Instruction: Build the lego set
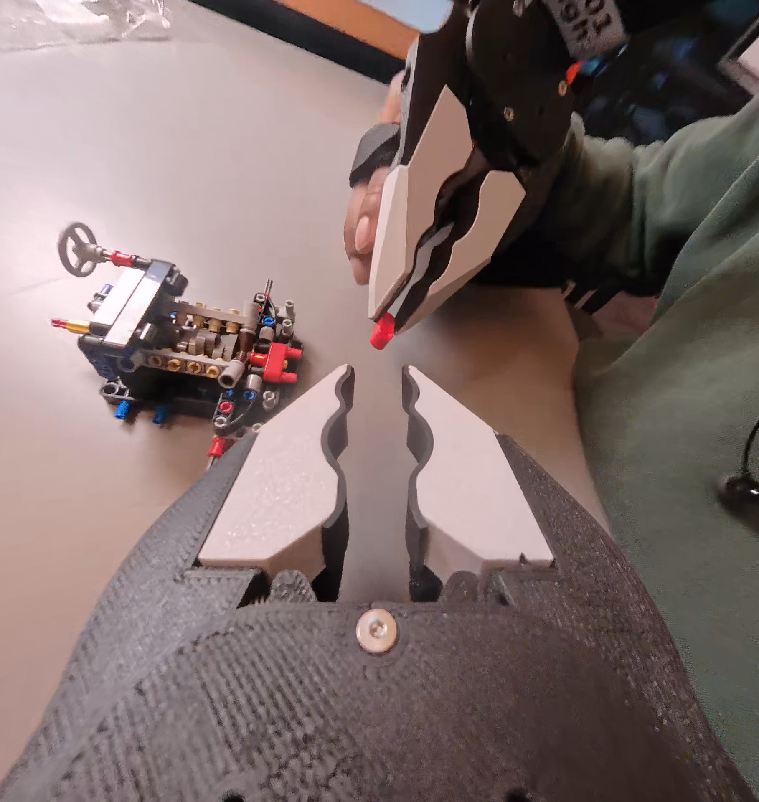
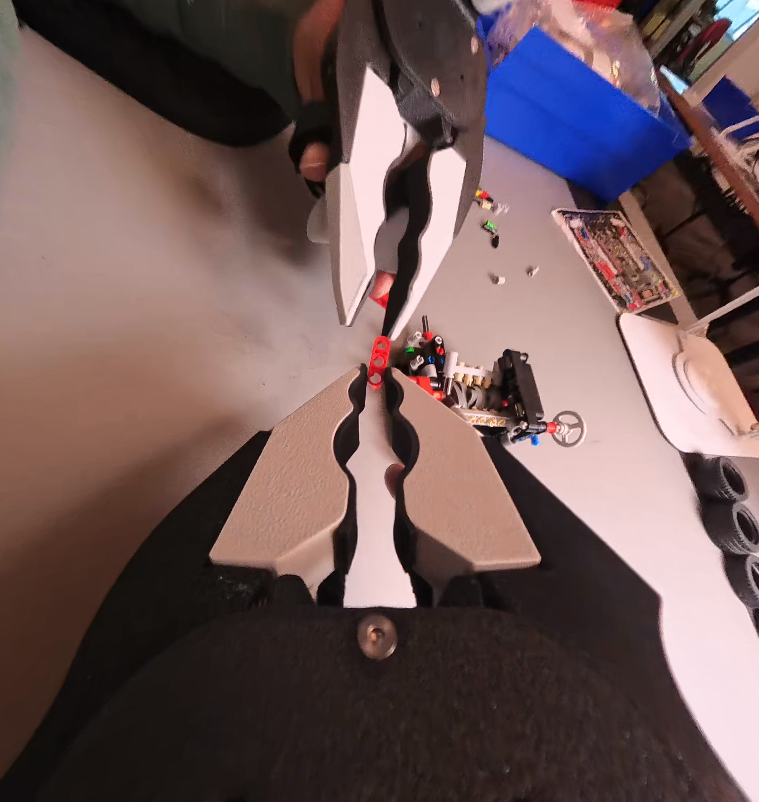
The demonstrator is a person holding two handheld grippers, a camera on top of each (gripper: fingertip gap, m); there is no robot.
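My right gripper (image 2: 376,373) pinches a small red three-hole beam (image 2: 378,361) by its lower end at the fingertips. It looks light, stiff and slick, liable to twist, so I judge a flat grip across its faces best. My left gripper (image 1: 376,372) hangs parted and empty just before it. Beyond, the half-built lego model (image 1: 186,343) sits on the table (image 1: 195,152).

One lego model (image 2: 490,386), four black tyres (image 2: 746,529), two grey loose pieces (image 2: 497,278), one blue bin (image 2: 577,117)
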